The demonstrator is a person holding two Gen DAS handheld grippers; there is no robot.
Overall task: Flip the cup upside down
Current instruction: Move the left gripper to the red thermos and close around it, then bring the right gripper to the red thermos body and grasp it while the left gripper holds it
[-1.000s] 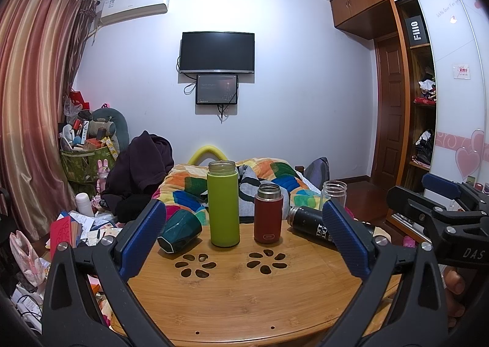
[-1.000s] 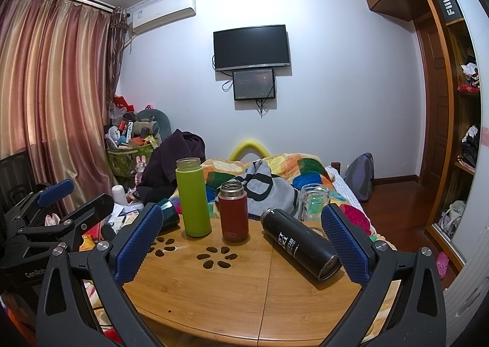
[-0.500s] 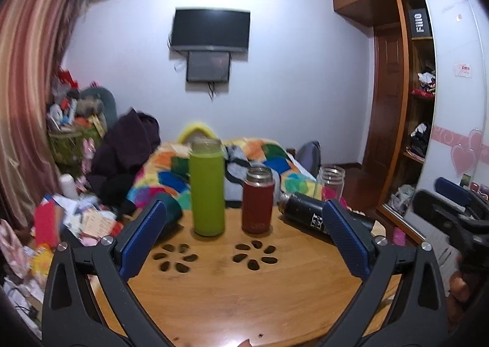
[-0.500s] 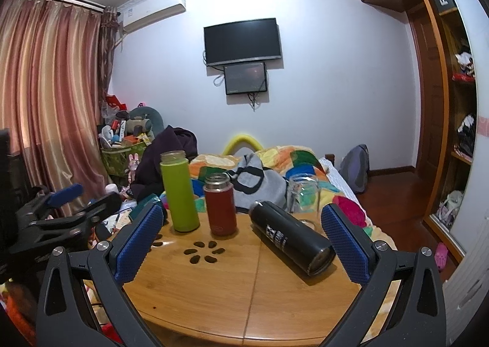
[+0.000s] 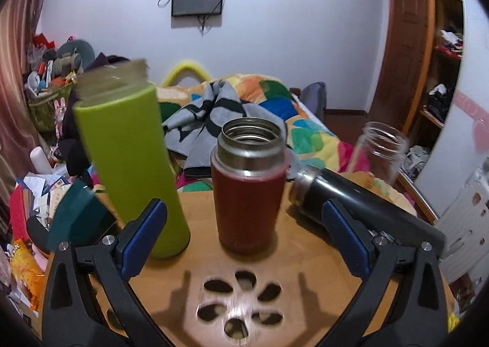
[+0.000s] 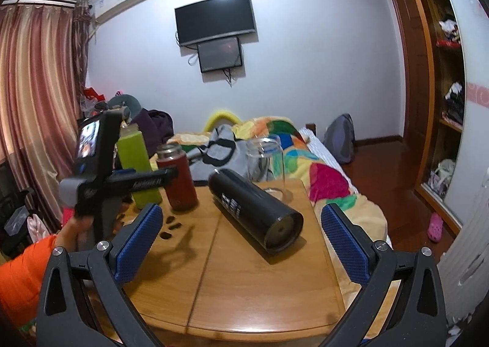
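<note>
A red flask [image 5: 249, 203] with an open steel mouth stands upright on the round wooden table [image 5: 293, 258]. My left gripper [image 5: 244, 240] is open, its blue pads either side of the flask and a little short of it. The flask also shows in the right wrist view [image 6: 180, 183], with the left gripper's body [image 6: 122, 185] beside it. My right gripper [image 6: 241, 246] is open and empty, facing a black flask [image 6: 256, 209] lying on its side.
A tall green bottle [image 5: 131, 169] stands left of the red flask. A dark teal cup [image 5: 79, 215] lies at the table's left edge. A clear glass jar [image 5: 379, 151] stands at the far right edge. A cluttered bed lies behind.
My left gripper has moved forward and lower toward the red flask, which now sits between its pads. My right gripper has moved closer to the black flask.
</note>
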